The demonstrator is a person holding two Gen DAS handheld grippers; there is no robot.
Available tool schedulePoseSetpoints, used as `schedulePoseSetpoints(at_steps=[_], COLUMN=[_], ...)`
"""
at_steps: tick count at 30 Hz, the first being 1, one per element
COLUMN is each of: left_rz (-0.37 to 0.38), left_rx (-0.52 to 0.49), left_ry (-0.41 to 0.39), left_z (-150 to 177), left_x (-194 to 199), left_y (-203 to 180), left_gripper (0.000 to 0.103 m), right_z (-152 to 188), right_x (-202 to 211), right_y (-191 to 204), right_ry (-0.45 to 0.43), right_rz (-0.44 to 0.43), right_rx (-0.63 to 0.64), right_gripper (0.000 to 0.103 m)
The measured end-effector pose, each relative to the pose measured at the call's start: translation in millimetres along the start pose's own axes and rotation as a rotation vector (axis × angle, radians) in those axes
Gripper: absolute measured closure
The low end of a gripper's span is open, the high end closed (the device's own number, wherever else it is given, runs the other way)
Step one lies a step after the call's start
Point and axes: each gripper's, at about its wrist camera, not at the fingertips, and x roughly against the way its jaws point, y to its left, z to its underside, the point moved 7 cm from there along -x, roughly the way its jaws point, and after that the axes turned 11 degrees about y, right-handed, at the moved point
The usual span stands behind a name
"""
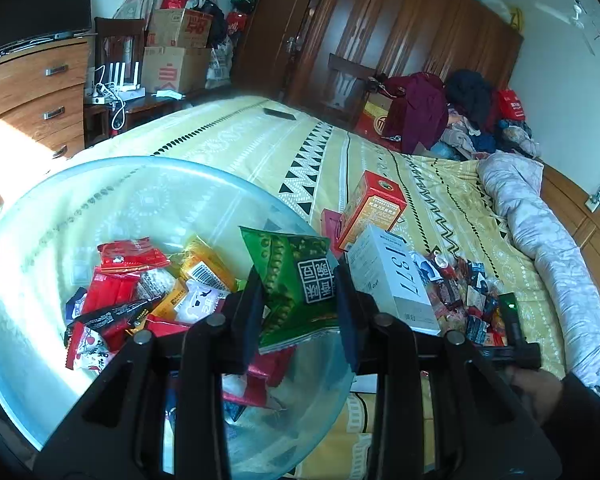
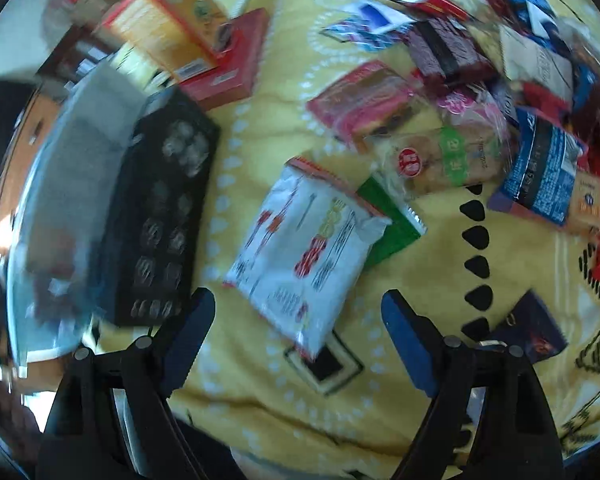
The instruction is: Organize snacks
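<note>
In the left wrist view my left gripper (image 1: 300, 312) is shut on a green snack packet (image 1: 296, 280) and holds it over a clear glass bowl (image 1: 60, 200) that has several red, orange and white snack packets (image 1: 132, 280) in it. In the right wrist view my right gripper (image 2: 296, 340) is open and empty, just above a white snack packet (image 2: 304, 248) that lies on the yellow bedspread (image 2: 260, 392). A green packet (image 2: 392, 224) lies partly under the white one. A heap of mixed snacks (image 2: 480, 100) lies beyond it. The view is blurred.
A white box (image 1: 392, 280) and an orange box (image 1: 372, 208) lie right of the bowl, with a snack heap (image 1: 464, 300) beyond. A black box (image 2: 160, 216) and a red box (image 2: 228, 60) lie left of the white packet. A rolled quilt (image 1: 540, 240) runs along the bed's right side.
</note>
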Motion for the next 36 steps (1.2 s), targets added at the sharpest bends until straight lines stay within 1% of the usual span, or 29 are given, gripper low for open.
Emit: schedulePoseSetpoints(at_steps=[2,4,7,9,10,11,14,15,16,21,24,25,27,29,32,35,36], left_rz=[0.0,0.0,0.001,0.006,0.005,0.004,0.004,0.004,0.006,0.009,-0.005,-0.011,-0.029,-0.041,-0.067,-0.092,-0.102], left_rx=[0.008,0.018,0.016,0.014,0.012,0.011,0.018,0.02,0.021,0.014,0.013,0.015,0.018,0.032,0.048,0.062,0.065], left_ry=[0.004,0.009,0.02,0.03,0.032,0.032,0.036,0.034,0.03,0.019,0.013,0.011,0.006,0.003,-0.001,-0.001,-0.001], left_z=[0,1,4,6,7,7,6,5,4,-1,-3,-2,-4,-6,-6,-6,-6], left_x=[-1,-3,-8,-11,-12,-13,-14,-14,-13,-10,-8,-8,-6,-5,-2,-1,0], left_y=[4,7,6,5,5,5,9,9,10,8,13,14,19,27,38,46,49], left_gripper=[0.068,0.068,0.068,0.068,0.068,0.068,0.068,0.068,0.068,0.068,0.068,0.068,0.068,0.068,0.068,0.068,0.068], right_z=[-10,-18,-28,-30,-30,-27,-16,-12,-9,1,-5,-6,-6,-8,-1,9,17], right_x=[-10,-21,-34,-39,-39,-36,-25,-17,-11,44,85,93,122,136,144,131,127], right_y=[1,5,11,16,16,17,13,13,14,40,77,90,130,170,231,282,292], right_ry=[-0.018,-0.032,-0.054,-0.077,-0.09,-0.105,-0.135,-0.156,-0.169,-0.309,-0.417,-0.441,-0.51,-0.547,-0.547,-0.491,-0.475], right_rz=[0.023,0.08,0.174,0.23,0.245,0.254,0.21,0.183,0.181,0.153,0.135,0.132,0.115,0.087,0.032,-0.023,-0.031], right_rx=[-0.051,-0.068,-0.029,0.03,0.053,0.081,0.123,0.136,0.145,0.216,0.29,0.314,0.403,0.479,0.606,0.696,0.713], right_gripper=[0.015,0.015,0.015,0.022,0.032,0.036,0.038,0.038,0.038,0.038,0.038,0.038,0.038,0.038,0.038,0.038,0.038])
